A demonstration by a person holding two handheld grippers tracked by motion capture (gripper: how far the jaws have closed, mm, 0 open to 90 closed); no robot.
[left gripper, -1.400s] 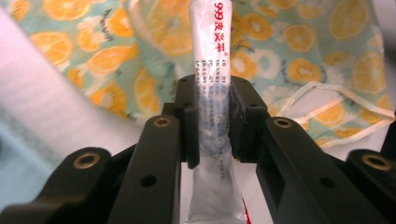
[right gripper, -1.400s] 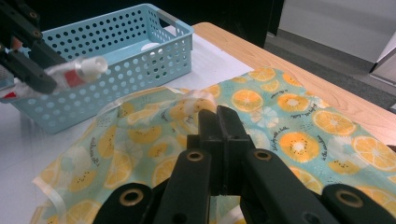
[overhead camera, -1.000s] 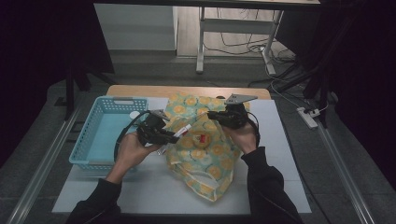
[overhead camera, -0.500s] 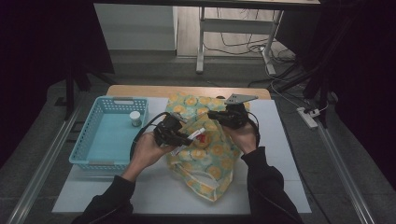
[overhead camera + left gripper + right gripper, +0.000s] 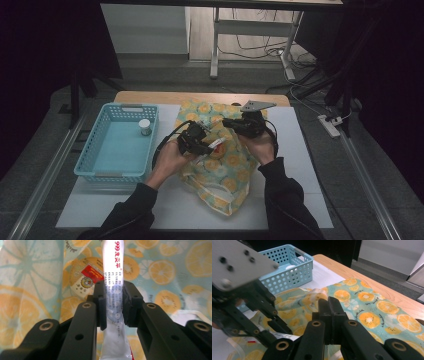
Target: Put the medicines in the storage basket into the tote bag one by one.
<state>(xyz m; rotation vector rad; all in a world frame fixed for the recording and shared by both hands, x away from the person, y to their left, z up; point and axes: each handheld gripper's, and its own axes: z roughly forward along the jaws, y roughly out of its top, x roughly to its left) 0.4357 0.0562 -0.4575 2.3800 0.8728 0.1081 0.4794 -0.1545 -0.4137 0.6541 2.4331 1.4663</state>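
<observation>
White ointment tube with red print [image 5: 113,287] sits pinched between the pads of the left gripper [image 5: 206,146], its long axis running straight out along the jaws, over the orange-slice patterned fabric bag [image 5: 227,165]. Just beside it, the right gripper [image 5: 231,123] is pressed together on the bag's edge. The light-blue perforated plastic basket [image 5: 95,165] stands to the left.

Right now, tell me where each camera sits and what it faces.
High view: above the table, looking forward and down; forearms, both hands, blue basket.
Left gripper view: on the left tongs, pinching a white tube over the fruit-print bag.
Right gripper view: on the right tongs, shut on the bag's cloth.
Shared: the bag.
</observation>
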